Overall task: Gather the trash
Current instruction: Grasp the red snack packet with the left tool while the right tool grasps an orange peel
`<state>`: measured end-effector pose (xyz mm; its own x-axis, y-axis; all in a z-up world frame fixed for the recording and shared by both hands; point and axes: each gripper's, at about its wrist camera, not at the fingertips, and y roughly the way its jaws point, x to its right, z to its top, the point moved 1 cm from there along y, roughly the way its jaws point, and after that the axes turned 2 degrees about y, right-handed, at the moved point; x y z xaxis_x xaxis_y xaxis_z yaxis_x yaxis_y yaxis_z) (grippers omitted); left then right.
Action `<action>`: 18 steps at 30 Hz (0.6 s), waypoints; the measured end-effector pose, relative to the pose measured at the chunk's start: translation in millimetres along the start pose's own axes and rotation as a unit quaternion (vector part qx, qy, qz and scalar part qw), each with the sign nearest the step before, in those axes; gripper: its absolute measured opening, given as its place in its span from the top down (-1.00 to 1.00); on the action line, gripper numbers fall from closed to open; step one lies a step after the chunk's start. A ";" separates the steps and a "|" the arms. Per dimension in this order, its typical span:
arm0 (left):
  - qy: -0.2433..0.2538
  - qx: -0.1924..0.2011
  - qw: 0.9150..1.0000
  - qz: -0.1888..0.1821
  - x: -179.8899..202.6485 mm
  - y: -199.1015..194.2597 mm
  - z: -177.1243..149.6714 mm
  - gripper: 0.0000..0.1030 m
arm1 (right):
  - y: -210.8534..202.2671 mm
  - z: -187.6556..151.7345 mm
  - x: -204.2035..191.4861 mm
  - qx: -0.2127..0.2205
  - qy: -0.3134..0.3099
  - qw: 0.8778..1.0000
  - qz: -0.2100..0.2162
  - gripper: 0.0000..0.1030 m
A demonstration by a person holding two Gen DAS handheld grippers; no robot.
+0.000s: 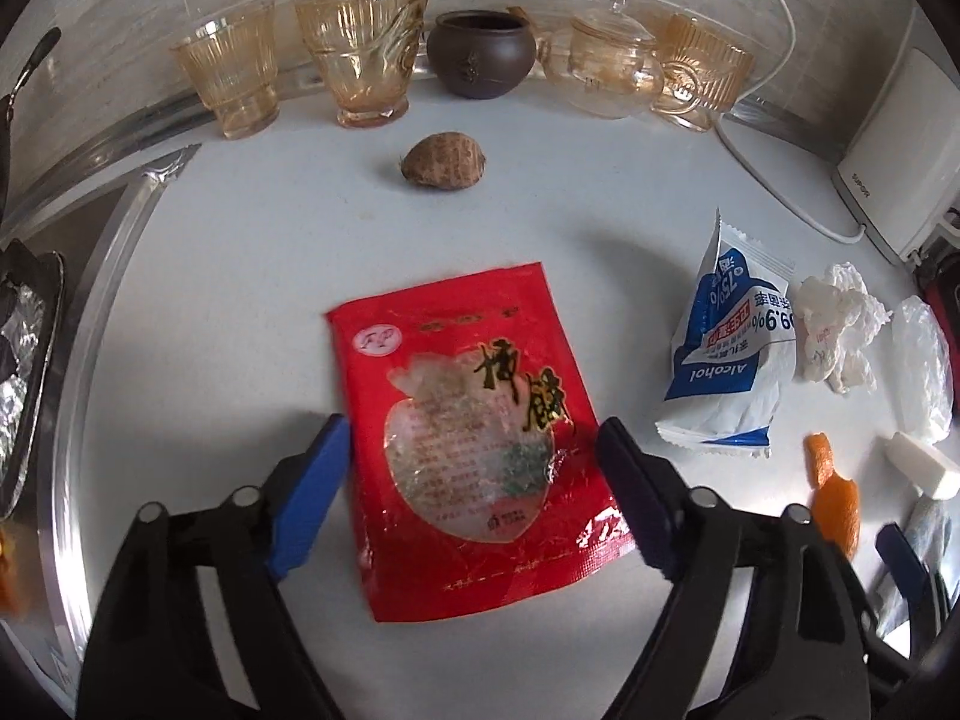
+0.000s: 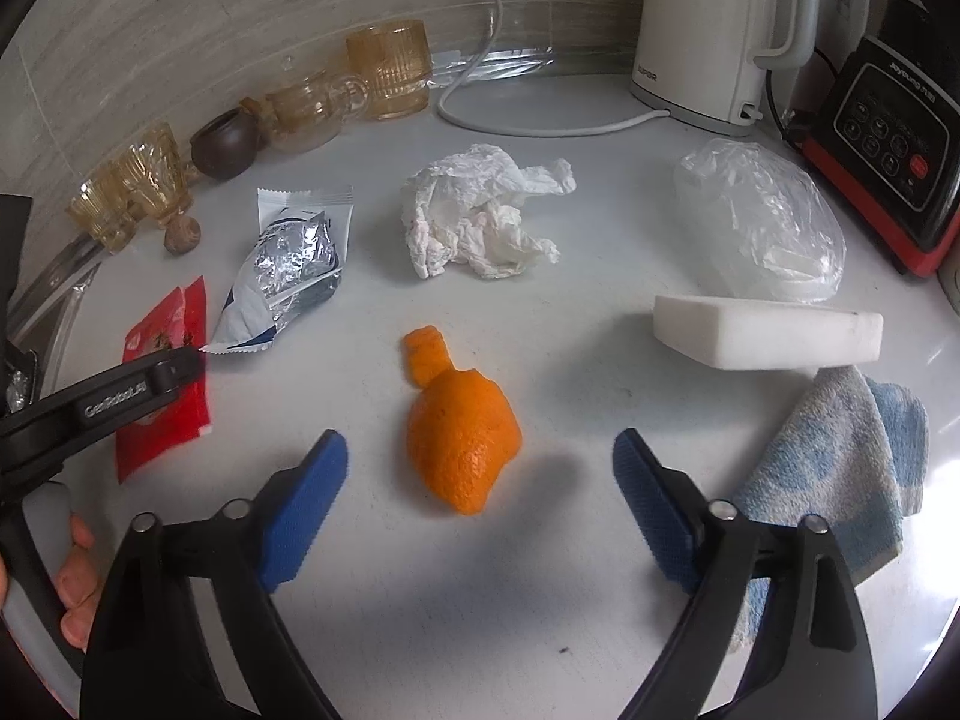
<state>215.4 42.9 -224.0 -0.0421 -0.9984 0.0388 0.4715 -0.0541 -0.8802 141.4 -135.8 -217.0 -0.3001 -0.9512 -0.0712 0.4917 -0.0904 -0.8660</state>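
Observation:
A red foil packet (image 1: 474, 438) lies flat on the white counter, its near half between the open jaws of my left gripper (image 1: 474, 438); it also shows in the right wrist view (image 2: 162, 384). An orange peel (image 2: 462, 426) lies between and just ahead of the open jaws of my right gripper (image 2: 480, 450); it also shows in the left wrist view (image 1: 834, 492). A blue-and-white alcohol wipe wrapper (image 1: 732, 354) (image 2: 288, 270), a crumpled white tissue (image 2: 480, 216) (image 1: 840, 324) and a clear plastic bag (image 2: 756, 222) (image 1: 921, 360) lie beyond.
Amber glass cups (image 1: 360, 54), a brown clay pot (image 1: 480, 51) and a glass teapot (image 1: 606, 66) line the back wall. A small brown taro (image 1: 444, 159) lies before them. A white sponge block (image 2: 768, 330), a blue cloth (image 2: 840, 468), a kettle (image 2: 714, 30) and its cord stand right.

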 end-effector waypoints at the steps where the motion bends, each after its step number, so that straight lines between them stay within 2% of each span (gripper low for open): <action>1: 0.002 0.003 1.000 -0.002 -2.0 -1.2 -0.3 -0.38 | 1.5 0.4 -0.9 -0.002 0.000 1.000 0.001 -0.55; 4: 0.008 0.011 1.000 -0.002 -9.5 -3.6 0.1 -0.03 | 3.7 0.6 -1.9 -0.005 0.003 1.000 0.004 -0.36; 9: 0.021 0.015 0.999 -0.021 -15.7 -3.0 3.4 0.23 | 5.7 1.6 -3.9 -0.009 0.004 1.000 0.005 -0.20; 11: 0.025 0.019 0.999 -0.026 -17.4 -4.0 3.4 0.40 | 5.7 2.5 -3.1 -0.010 0.006 1.000 0.007 -0.14; 14: 0.032 0.018 0.999 -0.037 -18.3 -6.4 3.5 0.53 | 5.7 3.1 -2.2 -0.010 0.008 1.000 0.007 -0.01; 18: 0.027 0.010 0.998 -0.060 -26.4 -11.6 0.3 0.56 | 5.6 3.8 -1.4 -0.011 0.007 1.000 0.007 0.30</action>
<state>211.2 69.9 -214.7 -0.1456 -0.9824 0.1168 0.4777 -0.1732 -0.8613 147.7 -136.1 -219.9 -0.3051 -0.9479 -0.0913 0.4779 -0.0695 -0.8756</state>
